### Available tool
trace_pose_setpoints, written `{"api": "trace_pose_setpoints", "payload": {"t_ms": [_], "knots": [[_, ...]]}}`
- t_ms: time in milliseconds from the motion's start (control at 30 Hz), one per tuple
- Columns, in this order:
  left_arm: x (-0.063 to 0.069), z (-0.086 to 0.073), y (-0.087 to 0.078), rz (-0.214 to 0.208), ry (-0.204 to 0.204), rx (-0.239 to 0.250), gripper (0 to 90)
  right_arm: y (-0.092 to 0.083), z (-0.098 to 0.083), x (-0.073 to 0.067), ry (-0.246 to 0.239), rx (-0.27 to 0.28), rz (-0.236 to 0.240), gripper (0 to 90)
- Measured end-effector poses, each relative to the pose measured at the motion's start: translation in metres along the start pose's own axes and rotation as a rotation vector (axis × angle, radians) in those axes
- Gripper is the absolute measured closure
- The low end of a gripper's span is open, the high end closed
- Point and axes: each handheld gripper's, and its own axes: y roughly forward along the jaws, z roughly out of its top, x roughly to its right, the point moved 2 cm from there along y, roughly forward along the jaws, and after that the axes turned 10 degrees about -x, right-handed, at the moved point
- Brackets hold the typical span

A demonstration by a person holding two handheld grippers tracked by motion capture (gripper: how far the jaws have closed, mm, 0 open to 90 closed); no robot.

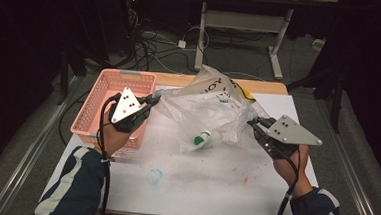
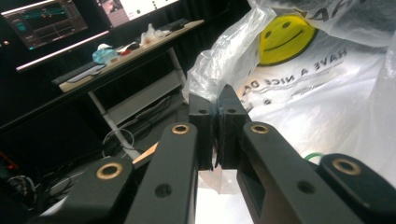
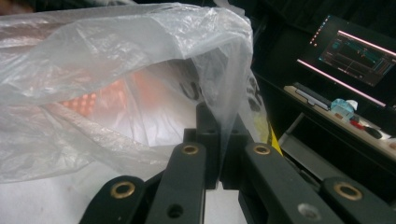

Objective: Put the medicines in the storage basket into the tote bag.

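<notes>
A clear plastic bag with a yellow smiley face and black print hangs stretched above the white table. My left gripper is shut on the bag's left edge. On the other side, my right gripper is shut on the bag's right edge. A small white bottle with a green cap lies inside the bag, low near its bottom. In the left gripper view the smiley face is at the upper right. Through the bag in the right gripper view the pink basket shows as a blur.
A pink plastic basket stands at the table's left side, close under my left hand. A faint blue ring mark and red specks stain the tabletop. Beyond the table are a desk frame, cables on the floor, and monitors.
</notes>
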Motion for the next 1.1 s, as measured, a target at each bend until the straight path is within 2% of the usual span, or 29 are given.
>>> {"api": "trace_pose_setpoints", "payload": {"t_ms": [133,200,333,500,667,733,767,833,867,900,1100], "knots": [[0.007,0.010,-0.007,-0.007,0.035,0.031,85.1,-0.011,0.008,0.002,0.013,0.035,0.005,90.0],[0.007,0.016,-0.011,-0.009,0.039,0.044,85.1,-0.021,0.017,0.003,0.019,0.071,0.014,90.0],[0.005,0.030,-0.013,-0.005,0.033,0.076,85.0,-0.027,0.026,0.005,0.003,0.102,0.013,90.0],[0.004,0.052,-0.005,-0.020,0.034,0.097,85.0,-0.029,0.030,0.021,0.061,0.132,0.001,90.0],[0.003,0.062,0.016,-0.023,0.037,0.085,84.9,-0.019,0.027,0.036,0.075,0.100,-0.039,90.0],[0.002,0.064,0.027,-0.022,0.036,0.072,84.8,-0.006,0.020,0.049,0.100,0.070,-0.070,90.0],[0.001,0.065,0.032,-0.015,0.038,0.067,84.8,-0.006,0.020,0.049,0.100,0.070,-0.070,90.0],[-0.001,0.067,0.042,-0.015,0.029,0.060,84.8,0.003,0.016,0.060,0.110,0.042,-0.102,90.0],[-0.003,0.069,0.046,-0.003,0.031,0.057,84.8,0.011,0.013,0.072,0.128,0.016,-0.123,90.0],[-0.005,0.070,0.050,0.005,0.032,0.050,84.8,0.011,0.013,0.072,0.128,0.016,-0.123,90.0],[-0.021,0.083,0.064,0.045,0.009,0.041,84.8,0.027,0.014,0.101,0.153,-0.048,-0.179,90.0]]}}
